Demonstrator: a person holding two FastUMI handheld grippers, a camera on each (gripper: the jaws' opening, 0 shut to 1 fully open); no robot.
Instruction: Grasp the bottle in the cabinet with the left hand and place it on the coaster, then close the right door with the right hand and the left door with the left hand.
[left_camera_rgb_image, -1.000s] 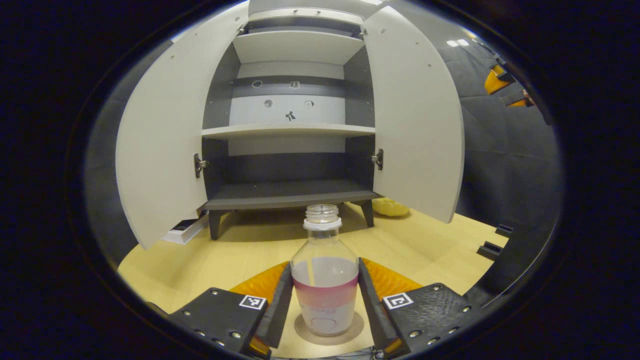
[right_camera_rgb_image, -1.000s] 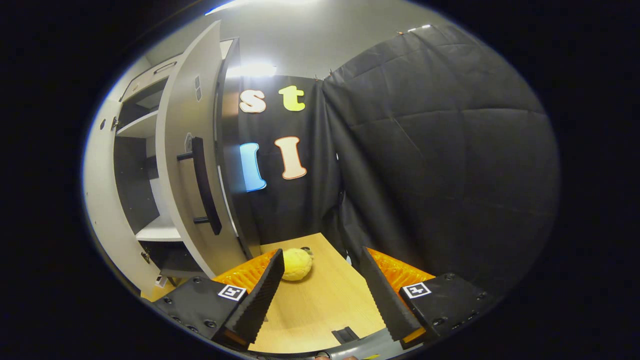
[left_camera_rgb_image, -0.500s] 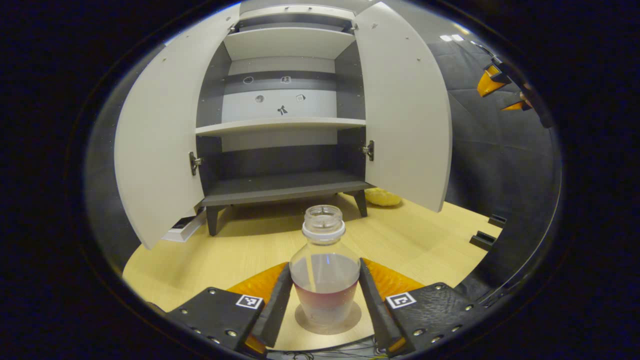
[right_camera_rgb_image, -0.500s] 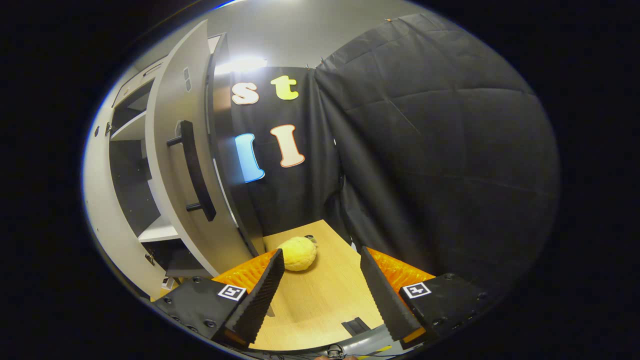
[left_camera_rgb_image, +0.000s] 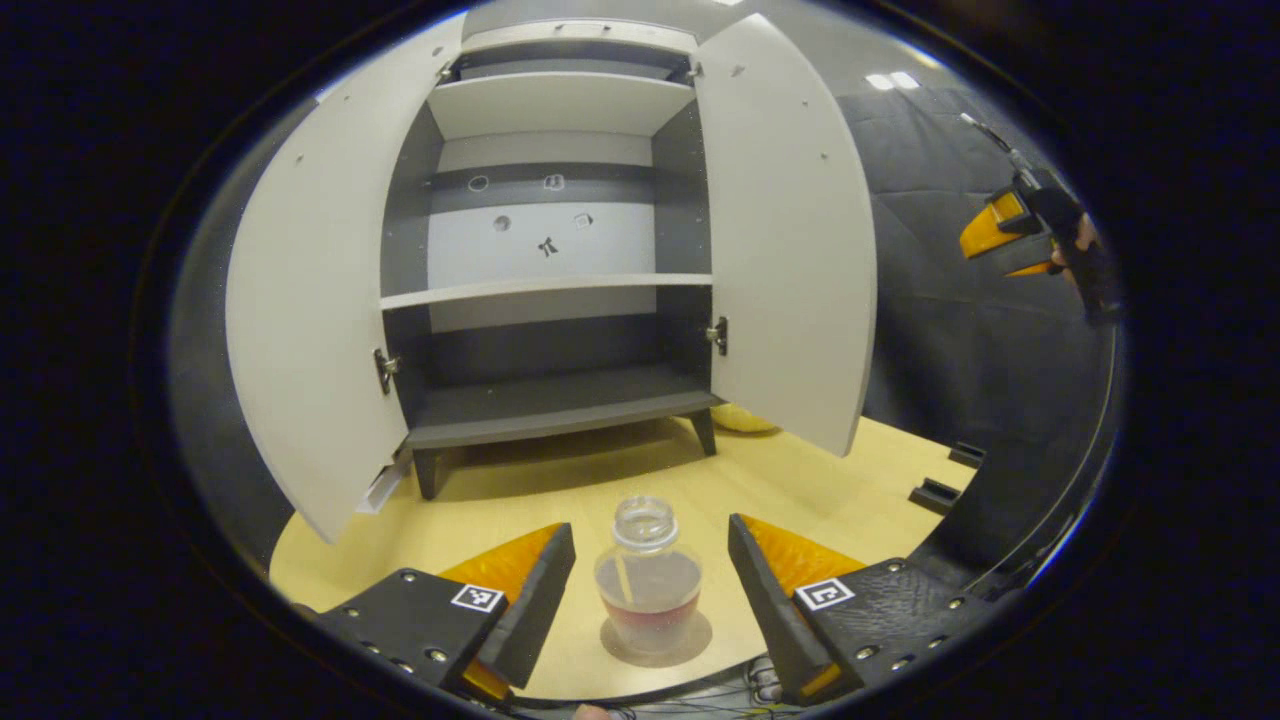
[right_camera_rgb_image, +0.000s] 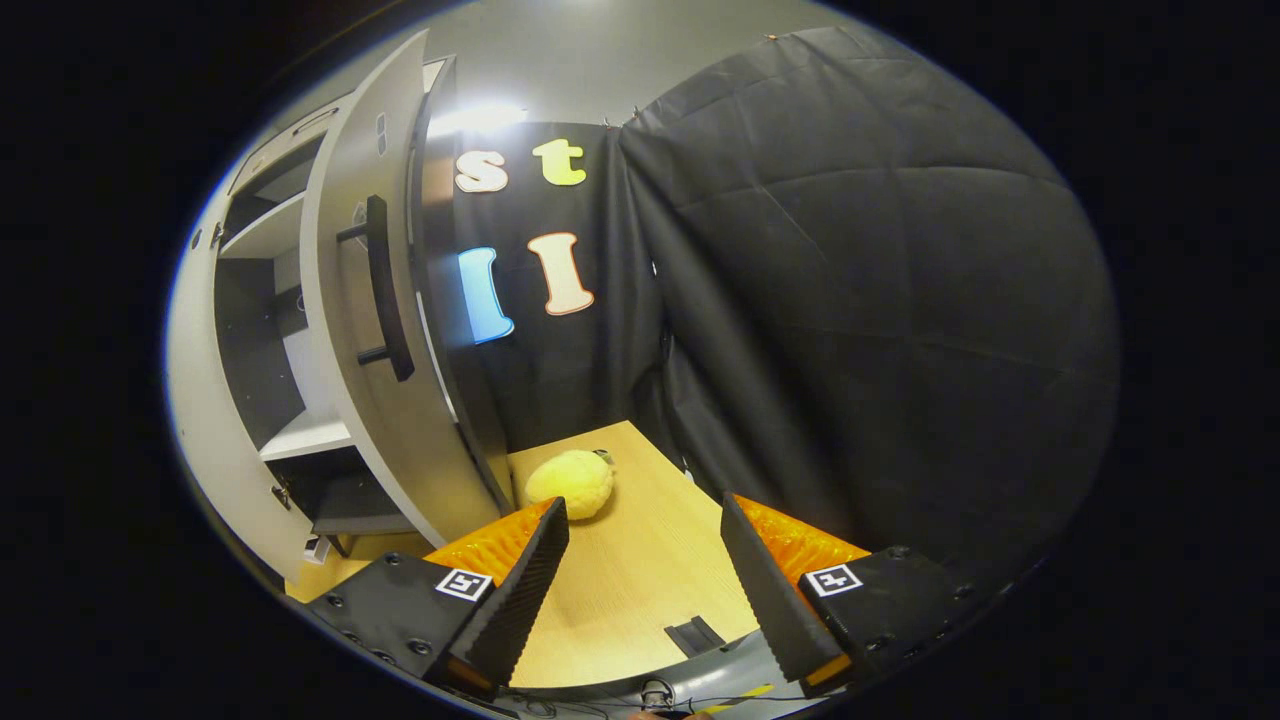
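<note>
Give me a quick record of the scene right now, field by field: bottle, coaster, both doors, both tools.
bottle: upright on the coaster, no cap
coaster: round, on the wooden table
left tool: open, fingers apart from the bottle on both sides
right tool: open, holding nothing, near the right door
right door: open
left door: open
cabinet shelves: bare

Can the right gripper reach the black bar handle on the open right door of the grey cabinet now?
Probably yes: the right gripper is open, and nothing stands between it and the black bar handle on the right door.
</note>
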